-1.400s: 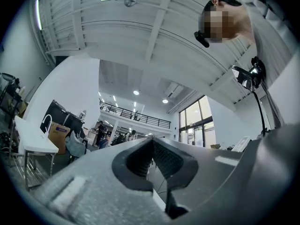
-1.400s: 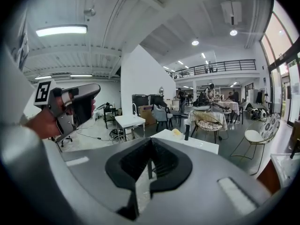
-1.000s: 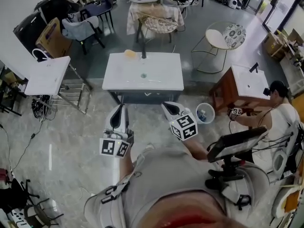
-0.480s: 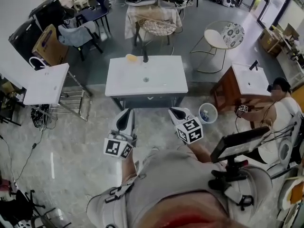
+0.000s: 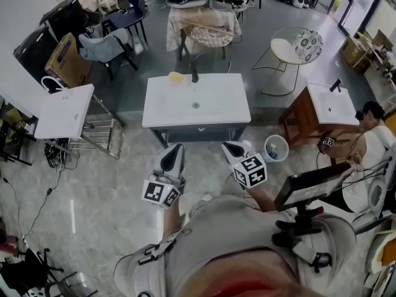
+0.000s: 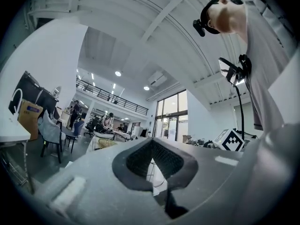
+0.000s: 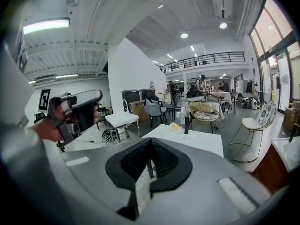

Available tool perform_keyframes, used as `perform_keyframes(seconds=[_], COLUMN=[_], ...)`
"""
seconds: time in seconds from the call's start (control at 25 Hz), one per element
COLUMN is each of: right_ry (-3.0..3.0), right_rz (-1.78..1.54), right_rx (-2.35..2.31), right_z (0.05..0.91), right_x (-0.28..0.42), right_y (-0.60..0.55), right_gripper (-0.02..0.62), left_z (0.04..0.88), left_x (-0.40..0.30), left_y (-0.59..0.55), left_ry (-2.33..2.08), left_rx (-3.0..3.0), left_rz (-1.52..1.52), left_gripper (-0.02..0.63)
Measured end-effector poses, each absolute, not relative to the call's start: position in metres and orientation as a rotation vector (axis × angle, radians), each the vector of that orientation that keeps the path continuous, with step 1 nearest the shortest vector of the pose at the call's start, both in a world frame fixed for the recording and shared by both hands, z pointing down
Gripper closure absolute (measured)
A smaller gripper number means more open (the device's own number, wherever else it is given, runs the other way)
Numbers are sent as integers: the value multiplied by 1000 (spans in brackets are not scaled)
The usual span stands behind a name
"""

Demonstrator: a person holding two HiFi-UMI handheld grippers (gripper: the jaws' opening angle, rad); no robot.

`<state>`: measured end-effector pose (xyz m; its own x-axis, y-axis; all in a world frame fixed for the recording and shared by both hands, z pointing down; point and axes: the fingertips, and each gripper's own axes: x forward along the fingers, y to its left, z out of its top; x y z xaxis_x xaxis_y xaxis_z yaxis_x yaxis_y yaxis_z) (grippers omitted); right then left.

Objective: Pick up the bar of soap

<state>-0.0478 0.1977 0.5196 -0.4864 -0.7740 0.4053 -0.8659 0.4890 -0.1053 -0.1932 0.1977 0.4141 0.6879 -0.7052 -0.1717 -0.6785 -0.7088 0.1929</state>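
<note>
Soap bar [image 5: 177, 77] sits on the bench [image 5: 216, 111], far corner; left tool [image 5: 174, 150] and right tool [image 5: 232, 147], both closed on nothing, likely need opening on approach.

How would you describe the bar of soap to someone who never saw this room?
Look at the white washbasin top standing in the middle of the floor. At its far edge rises a dark tap; the bar of soap lies just left of it. It is the only pale yellow thing on that white surface.
</note>
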Motion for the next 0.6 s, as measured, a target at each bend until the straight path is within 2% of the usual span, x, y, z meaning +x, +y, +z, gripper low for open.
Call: perform_keyframes(seconds=[0.6], right_ry=[-2462], right_rz=[518], right_rx=[1318], right_z=[552], right_x=[-58], right_y=[171], right_gripper=[592], left_z=[452], left_x=[-205], left_y=[188], left_ry=[-1219], left_rx=[2721], left_rz=[-279], left_gripper=[611])
